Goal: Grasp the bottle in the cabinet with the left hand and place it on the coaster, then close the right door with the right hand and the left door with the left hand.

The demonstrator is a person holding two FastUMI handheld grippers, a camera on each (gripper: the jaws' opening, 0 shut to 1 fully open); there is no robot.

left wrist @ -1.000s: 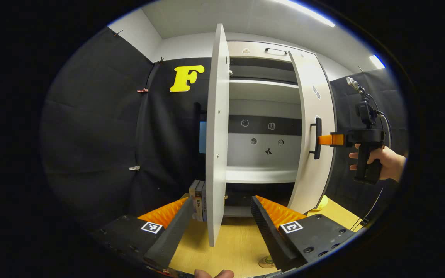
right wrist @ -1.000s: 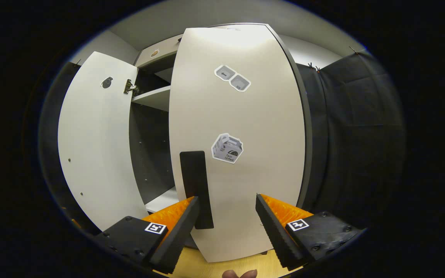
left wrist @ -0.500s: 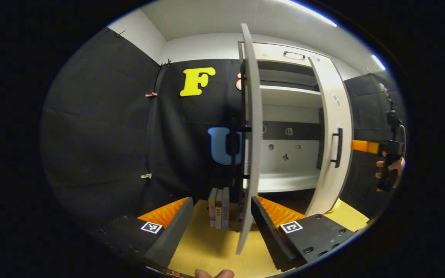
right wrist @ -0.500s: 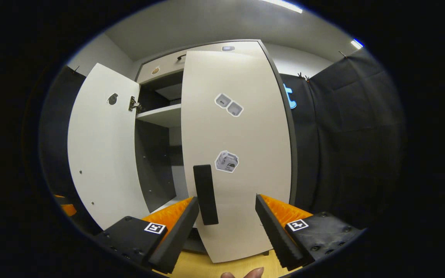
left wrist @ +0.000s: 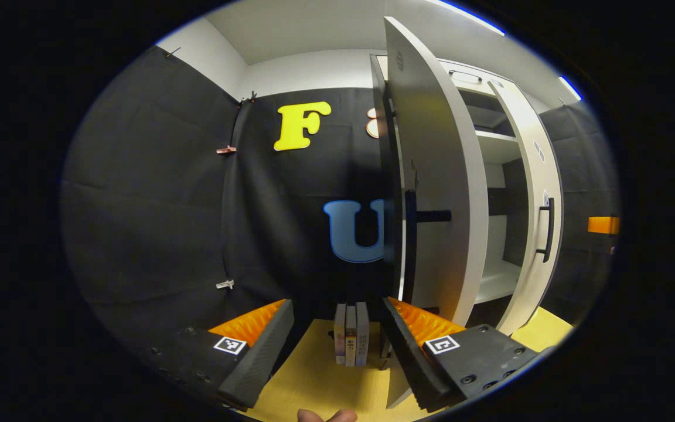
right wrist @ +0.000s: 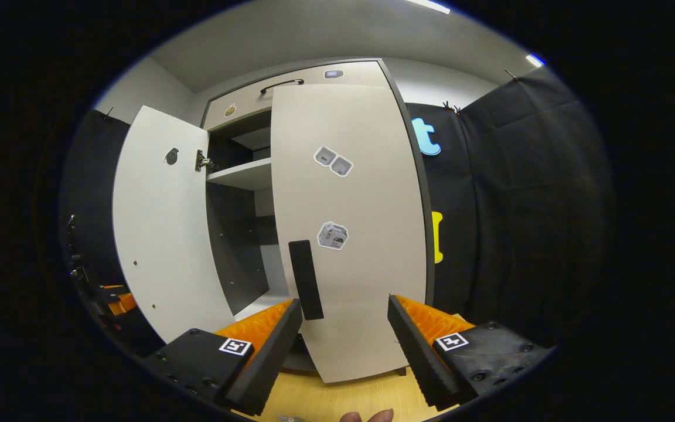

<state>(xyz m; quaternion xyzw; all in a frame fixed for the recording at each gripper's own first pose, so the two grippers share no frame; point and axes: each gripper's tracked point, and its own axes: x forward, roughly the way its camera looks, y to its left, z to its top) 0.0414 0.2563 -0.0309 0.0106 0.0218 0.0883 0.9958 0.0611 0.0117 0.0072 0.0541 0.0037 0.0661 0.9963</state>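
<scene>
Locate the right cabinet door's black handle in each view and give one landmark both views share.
Left gripper view: the right door's handle is a thin vertical bar at the far right, on the right door.
Right gripper view: the same handle stands just left of centre, above the right claw, apart from its fingers.
Shared landmark: the open left door.

Cabinet doors ajar, seen from the left gripper

The left gripper [left wrist: 337, 340] hangs with fingers spread over the tabletop [left wrist: 314, 381], holding nothing. The left door [left wrist: 437, 193] stands nearly edge-on just ahead; the right door [left wrist: 539, 199] is partly open. Three books [left wrist: 351, 334] stand upright between the fingers.
</scene>
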